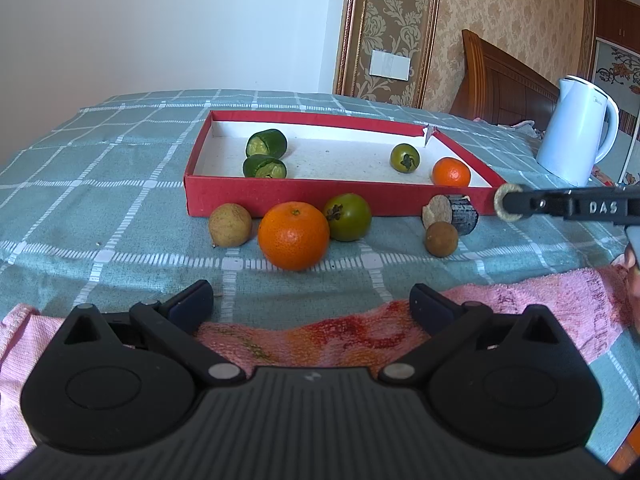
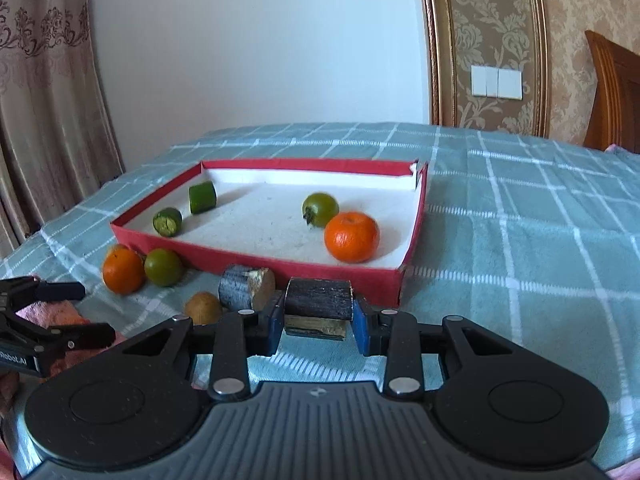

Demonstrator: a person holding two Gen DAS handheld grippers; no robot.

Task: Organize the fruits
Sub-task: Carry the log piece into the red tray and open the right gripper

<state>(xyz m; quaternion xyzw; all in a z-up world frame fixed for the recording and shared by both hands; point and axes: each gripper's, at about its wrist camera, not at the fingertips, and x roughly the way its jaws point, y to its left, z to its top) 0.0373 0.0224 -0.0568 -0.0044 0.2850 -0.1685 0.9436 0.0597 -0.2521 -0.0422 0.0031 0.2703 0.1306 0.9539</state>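
Observation:
A red tray (image 1: 280, 200) (image 2: 256, 258) holds two cucumber pieces (image 1: 266, 144), a green tomato (image 1: 405, 157) and a small orange (image 1: 451, 172) (image 2: 351, 237). In front of it lie a brown round fruit (image 1: 230, 225), a big orange (image 1: 293, 235) (image 2: 123, 271), a green tomato (image 1: 347, 217) (image 2: 163, 267), a dark sugarcane piece (image 1: 456, 213) (image 2: 246, 293) and a small brown fruit (image 1: 441, 239) (image 2: 203, 307). My left gripper (image 1: 311, 300) is open and empty, short of the big orange. My right gripper (image 2: 318, 318) is shut on a dark sugarcane piece (image 2: 319, 298), held near the tray's front right corner.
A pink towel (image 1: 360, 336) lies under the left gripper on the green checked cloth (image 2: 520, 240). A white kettle (image 1: 576, 130) stands at the far right. A wall and a wooden headboard (image 1: 500, 80) stand behind.

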